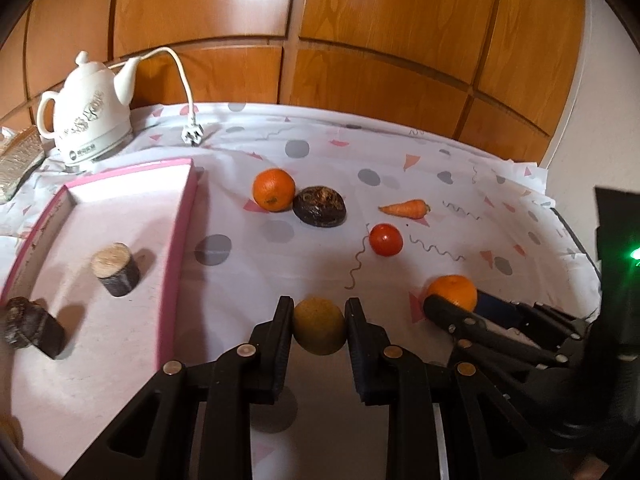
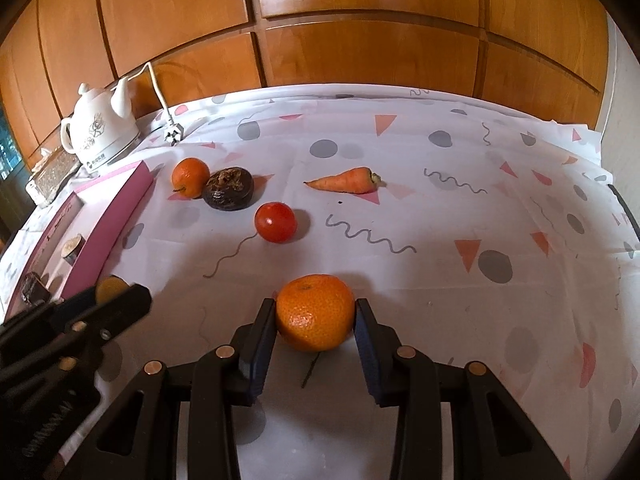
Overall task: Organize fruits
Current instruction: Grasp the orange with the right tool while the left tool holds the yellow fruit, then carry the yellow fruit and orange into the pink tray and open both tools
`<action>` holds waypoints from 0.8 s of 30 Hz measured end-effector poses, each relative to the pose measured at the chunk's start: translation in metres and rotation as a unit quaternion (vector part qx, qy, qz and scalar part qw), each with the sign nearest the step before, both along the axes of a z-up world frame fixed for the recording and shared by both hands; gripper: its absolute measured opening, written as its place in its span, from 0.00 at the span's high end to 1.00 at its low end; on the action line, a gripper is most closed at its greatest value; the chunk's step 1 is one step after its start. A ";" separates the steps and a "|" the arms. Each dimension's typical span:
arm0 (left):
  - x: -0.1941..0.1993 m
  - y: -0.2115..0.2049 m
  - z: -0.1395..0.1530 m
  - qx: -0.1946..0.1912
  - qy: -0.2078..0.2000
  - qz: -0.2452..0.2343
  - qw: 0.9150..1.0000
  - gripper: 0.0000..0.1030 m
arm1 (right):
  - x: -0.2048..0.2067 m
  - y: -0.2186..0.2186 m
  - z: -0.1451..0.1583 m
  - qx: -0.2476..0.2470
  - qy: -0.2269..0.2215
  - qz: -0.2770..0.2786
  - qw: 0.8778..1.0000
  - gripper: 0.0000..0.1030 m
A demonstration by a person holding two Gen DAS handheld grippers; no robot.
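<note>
My left gripper (image 1: 319,326) is shut on a yellow-green fruit (image 1: 319,325), held above the cloth beside the pink tray (image 1: 176,240). My right gripper (image 2: 315,316) is shut on an orange (image 2: 315,312); it also shows in the left wrist view (image 1: 454,290). On the cloth lie another orange (image 1: 273,189), a dark round fruit (image 1: 319,206), a tomato (image 1: 385,239) and a carrot (image 1: 406,208). The tray holds a dark cylinder piece (image 1: 116,269) and a dark chunk (image 1: 30,326).
A white kettle (image 1: 88,114) with its cord and plug (image 1: 193,136) stands at the back left. A glittery box (image 1: 18,160) sits left of it. Wooden panels (image 1: 360,40) back the table. The patterned cloth (image 2: 480,280) covers the table.
</note>
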State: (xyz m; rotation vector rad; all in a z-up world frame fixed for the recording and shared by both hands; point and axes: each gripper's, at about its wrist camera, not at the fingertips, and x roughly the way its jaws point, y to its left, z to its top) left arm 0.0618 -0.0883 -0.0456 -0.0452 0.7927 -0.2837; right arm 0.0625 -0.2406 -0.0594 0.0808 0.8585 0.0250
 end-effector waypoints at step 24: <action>-0.020 0.083 0.044 -0.020 -0.032 0.085 0.996 0.74 | -0.011 0.067 0.023 0.031 -0.005 0.101 0.994 0.63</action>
